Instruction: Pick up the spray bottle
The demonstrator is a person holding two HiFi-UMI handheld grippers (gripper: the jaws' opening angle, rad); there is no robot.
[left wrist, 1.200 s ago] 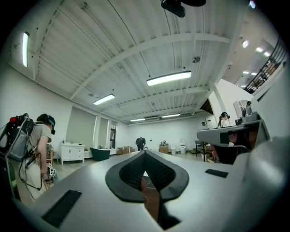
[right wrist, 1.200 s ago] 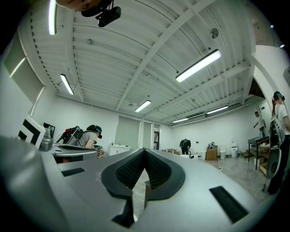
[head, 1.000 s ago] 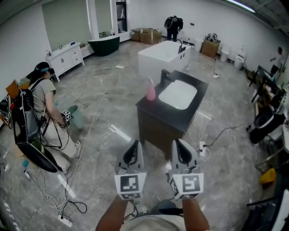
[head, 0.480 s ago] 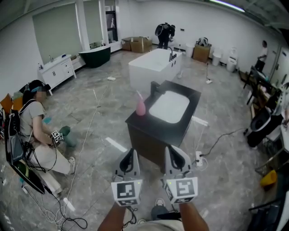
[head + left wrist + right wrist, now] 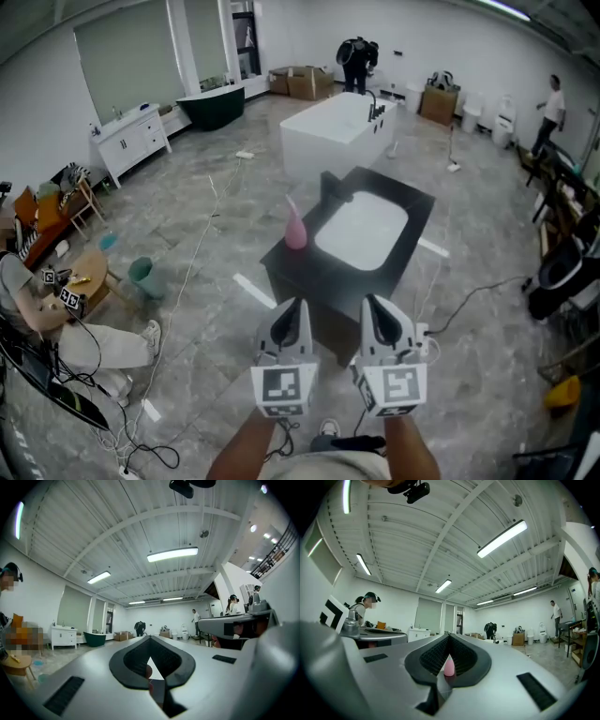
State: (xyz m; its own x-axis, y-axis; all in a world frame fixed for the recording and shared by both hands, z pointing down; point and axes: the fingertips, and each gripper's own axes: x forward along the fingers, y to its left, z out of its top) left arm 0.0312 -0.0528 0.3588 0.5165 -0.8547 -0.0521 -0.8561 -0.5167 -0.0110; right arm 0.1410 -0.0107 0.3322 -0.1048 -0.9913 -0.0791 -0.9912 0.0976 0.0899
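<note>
In the head view a pink spray bottle (image 5: 295, 230) stands upright on the left edge of a black vanity top (image 5: 309, 267), next to its white sink basin (image 5: 364, 230). My left gripper (image 5: 289, 307) and right gripper (image 5: 377, 304) are held side by side, level, short of the vanity's near edge. Both are shut and empty. In the right gripper view the bottle (image 5: 449, 666) shows far off through the notch between the closed jaws of the right gripper (image 5: 449, 637). In the left gripper view only a sliver of the bottle (image 5: 148, 671) shows below the left gripper (image 5: 150, 639).
A white bathtub (image 5: 337, 131) stands beyond the vanity. A person (image 5: 42, 323) sits on the floor at the left beside a green bucket (image 5: 142, 274). Cables (image 5: 192, 262) trail over the marble floor, with a power strip (image 5: 422, 333) near the vanity's right. Other people (image 5: 356, 56) stand at the far wall.
Both grippers have travelled forward together, and the vanity with the bottle now lies closer beneath them. The seated person has slid toward the picture's left edge. Both jaws stayed shut.
</note>
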